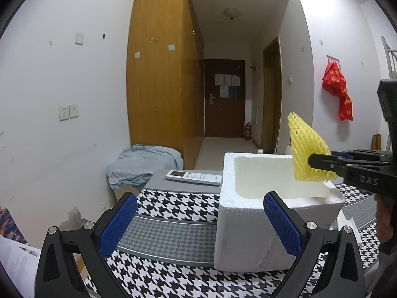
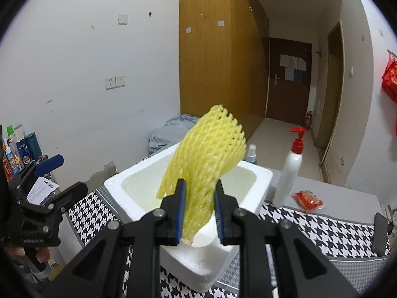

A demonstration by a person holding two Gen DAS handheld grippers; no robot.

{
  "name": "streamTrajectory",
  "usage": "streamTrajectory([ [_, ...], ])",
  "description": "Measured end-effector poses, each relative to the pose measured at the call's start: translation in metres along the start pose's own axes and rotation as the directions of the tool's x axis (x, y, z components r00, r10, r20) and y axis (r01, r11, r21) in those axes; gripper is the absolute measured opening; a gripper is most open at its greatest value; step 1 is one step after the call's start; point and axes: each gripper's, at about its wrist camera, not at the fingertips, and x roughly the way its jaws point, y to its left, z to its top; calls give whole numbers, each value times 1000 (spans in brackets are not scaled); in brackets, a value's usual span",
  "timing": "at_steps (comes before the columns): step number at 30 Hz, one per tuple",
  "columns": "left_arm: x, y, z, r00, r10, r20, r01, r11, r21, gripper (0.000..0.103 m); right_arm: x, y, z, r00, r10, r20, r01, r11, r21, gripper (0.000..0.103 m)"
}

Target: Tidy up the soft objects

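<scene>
A yellow foam net sleeve [image 2: 203,164] stands up between the blue pads of my right gripper [image 2: 199,213], which is shut on its lower part. Below and behind it is an open white foam box [image 2: 114,181] with a bare inside. In the left wrist view the net [image 1: 305,149] hangs over the box's right rim [image 1: 238,223], pinched by the right gripper [image 1: 313,161] coming in from the right. My left gripper [image 1: 201,223] is open with nothing in it, its right finger in front of the box's near wall. The right wrist view shows the left gripper [image 2: 72,173] at the far left.
The box sits on a houndstooth cloth [image 1: 173,201]. A white remote [image 1: 193,177] lies beyond it on the left. A pump bottle [image 2: 287,173], a small spray bottle [image 2: 251,154], a red packet [image 2: 307,198] and a dark phone [image 2: 379,233] are on the right. Several bottles [image 2: 17,149] stand far left.
</scene>
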Motion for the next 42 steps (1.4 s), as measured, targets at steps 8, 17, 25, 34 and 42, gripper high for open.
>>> streamTrajectory([
  [8, 1, 3, -2, 1000, 0, -4, 0, 1000, -7, 102, 12, 1, 3, 1000, 0, -24, 0, 1000, -3, 25],
  [17, 1, 10, -5, 1000, 2, -10, -3, 1000, -26, 102, 22, 0, 5, 998, 12, -55, -12, 1000, 11, 52],
  [25, 3, 12, -5, 1000, -1, -11, 1, 999, -32, 102, 14, 6, 6, 999, 21, -30, -21, 1000, -1, 87],
  [34, 1, 8, -4, 1000, -8, -15, 7, 1000, -29, 102, -7, 12, 4, 999, -15, 35, 16, 999, -45, 102],
  [42, -11, -2, 0, 1000, -28, 8, 28, 1000, -5, 102, -28, 8, -1, 997, -26, 67, 29, 999, -40, 102],
])
